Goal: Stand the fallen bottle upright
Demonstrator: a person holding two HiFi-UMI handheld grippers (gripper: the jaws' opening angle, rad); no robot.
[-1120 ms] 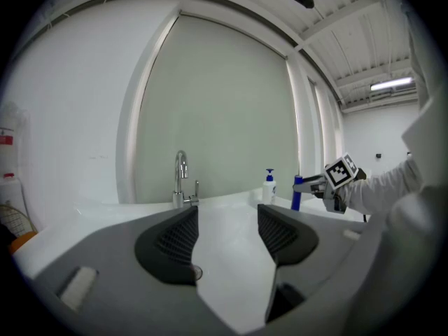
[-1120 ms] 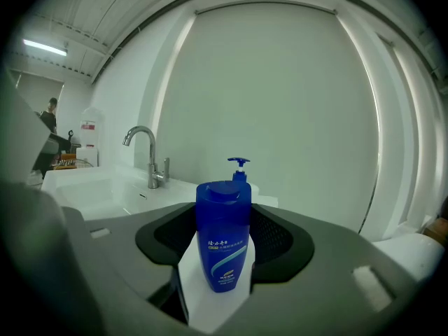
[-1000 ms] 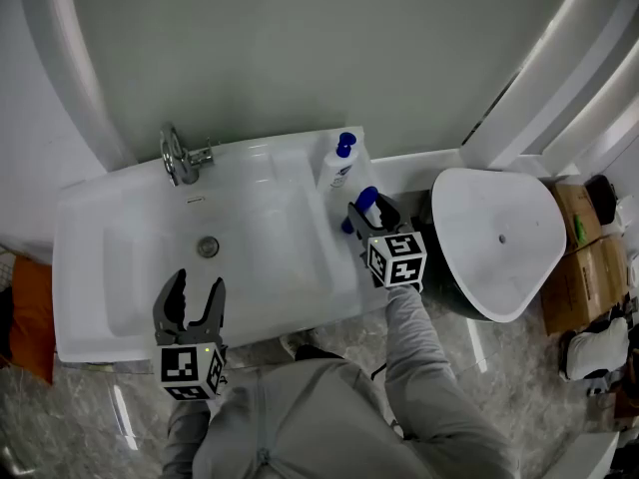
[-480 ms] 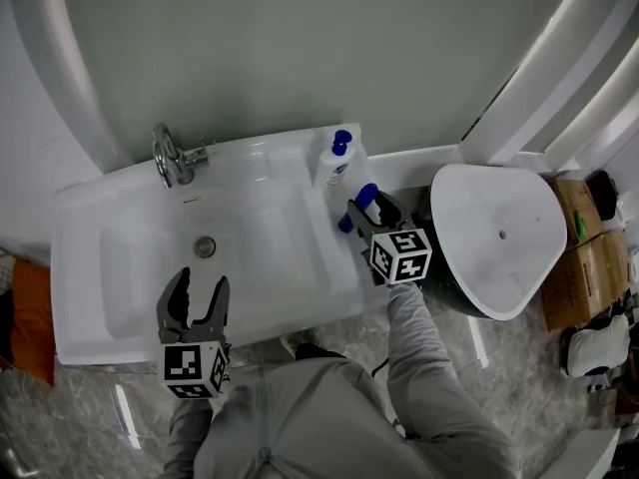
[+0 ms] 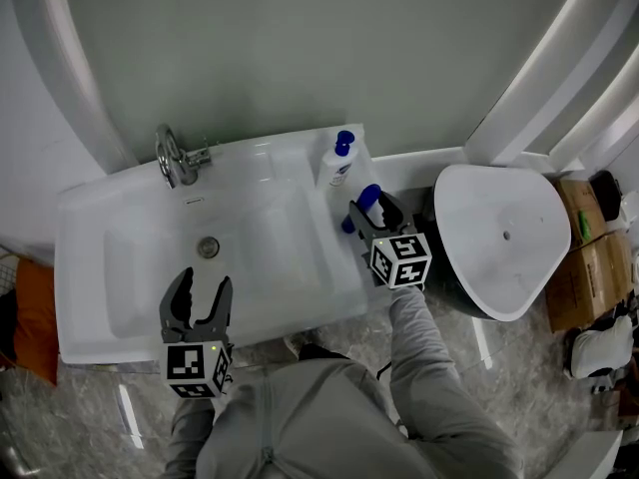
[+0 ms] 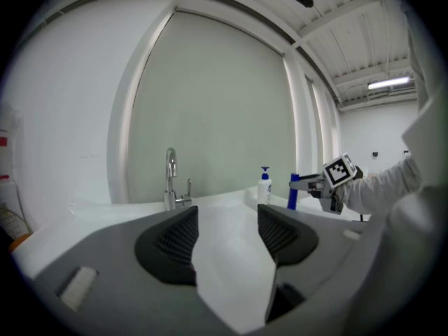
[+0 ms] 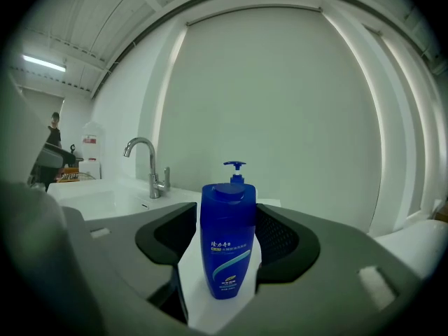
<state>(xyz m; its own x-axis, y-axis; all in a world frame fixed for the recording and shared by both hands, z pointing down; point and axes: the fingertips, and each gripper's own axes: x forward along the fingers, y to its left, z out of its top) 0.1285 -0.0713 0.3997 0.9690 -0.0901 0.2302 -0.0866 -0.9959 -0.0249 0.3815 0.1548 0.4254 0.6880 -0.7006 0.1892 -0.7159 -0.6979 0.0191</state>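
A blue bottle [image 5: 367,200] stands upright on the right ledge of the white sink [image 5: 120,257]. My right gripper [image 5: 364,211] is shut on it, and in the right gripper view the blue bottle [image 7: 227,240] fills the gap between the two dark pads of the right gripper [image 7: 225,257]. My left gripper [image 5: 198,292] hangs open over the sink's front edge with nothing in it. In the left gripper view the left gripper [image 6: 227,233] shows only basin between its pads, with the blue bottle [image 6: 293,191] far off to the right.
A white pump bottle [image 5: 339,163] stands just behind the blue one, near the wall. The chrome faucet [image 5: 178,156] is at the sink's back left. A large white lidded bin [image 5: 499,238] sits right of the sink, with cardboard boxes [image 5: 589,257] beyond it.
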